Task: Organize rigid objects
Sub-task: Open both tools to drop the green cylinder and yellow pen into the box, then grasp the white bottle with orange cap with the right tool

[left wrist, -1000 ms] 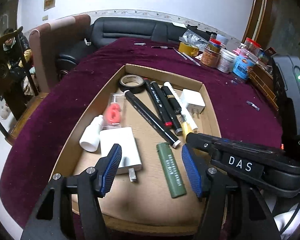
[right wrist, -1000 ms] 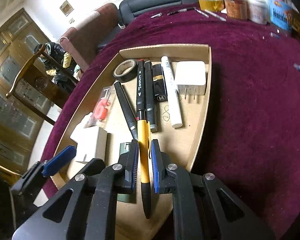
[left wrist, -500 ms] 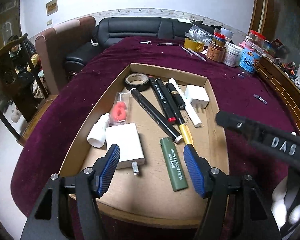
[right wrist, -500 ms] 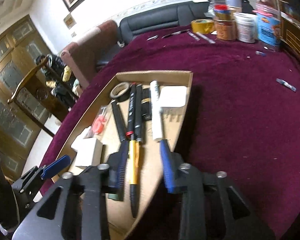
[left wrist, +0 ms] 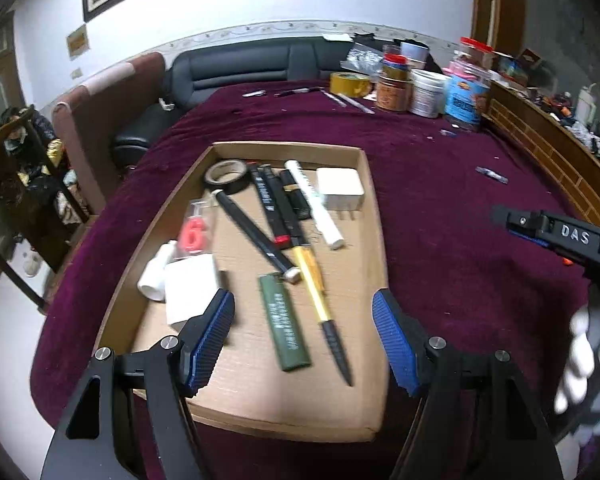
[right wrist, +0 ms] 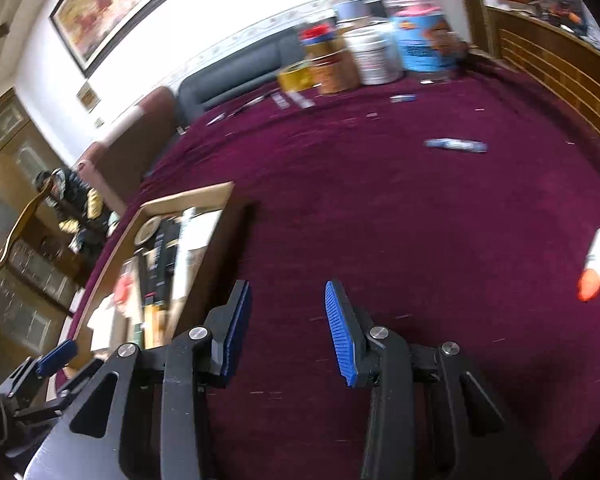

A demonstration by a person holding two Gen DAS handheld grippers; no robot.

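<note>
Cardboard tray of slim pens; left gripper opening, right gripper agape, both empty

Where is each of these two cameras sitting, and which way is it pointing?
Left wrist: sits on the left gripper, looking down over its opening, empty blue fingers at the cardboard tray; the right gripper shows alongside.
Right wrist: sits on the right gripper, facing the maroon tablecloth beside the tray; the left gripper peeks in.
Shared: the tray, the tablecloth, the far jars.
</note>
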